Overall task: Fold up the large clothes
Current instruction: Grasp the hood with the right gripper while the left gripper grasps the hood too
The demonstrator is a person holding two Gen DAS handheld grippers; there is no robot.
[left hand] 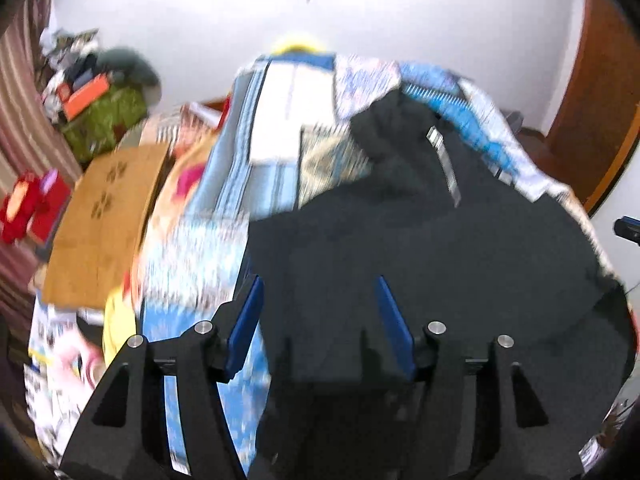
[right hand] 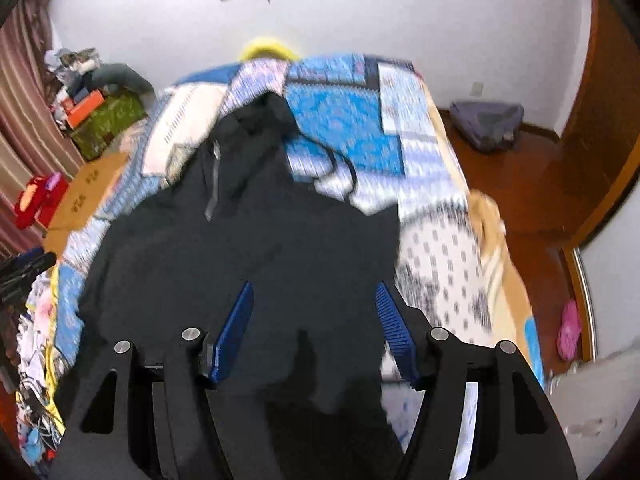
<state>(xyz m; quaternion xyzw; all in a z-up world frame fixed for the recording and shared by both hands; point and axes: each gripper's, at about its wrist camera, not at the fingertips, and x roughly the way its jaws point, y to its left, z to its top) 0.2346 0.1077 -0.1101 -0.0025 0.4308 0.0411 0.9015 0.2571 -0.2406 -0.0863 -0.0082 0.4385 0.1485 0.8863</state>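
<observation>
A large black zip-up garment lies spread on a bed covered by a blue and white patterned quilt. Its grey zipper runs toward the collar at the far end. My left gripper hovers open above the garment's near left part, with nothing pinched between its blue pads. In the right wrist view the same black garment fills the middle of the quilt. My right gripper is open over its near right part. The cloth lies below its pads, apart from them.
A brown cardboard box and a green box piled with clutter stand left of the bed, by a striped curtain. On the wooden floor to the right are a grey bag and a pink slipper. A wooden door stands far right.
</observation>
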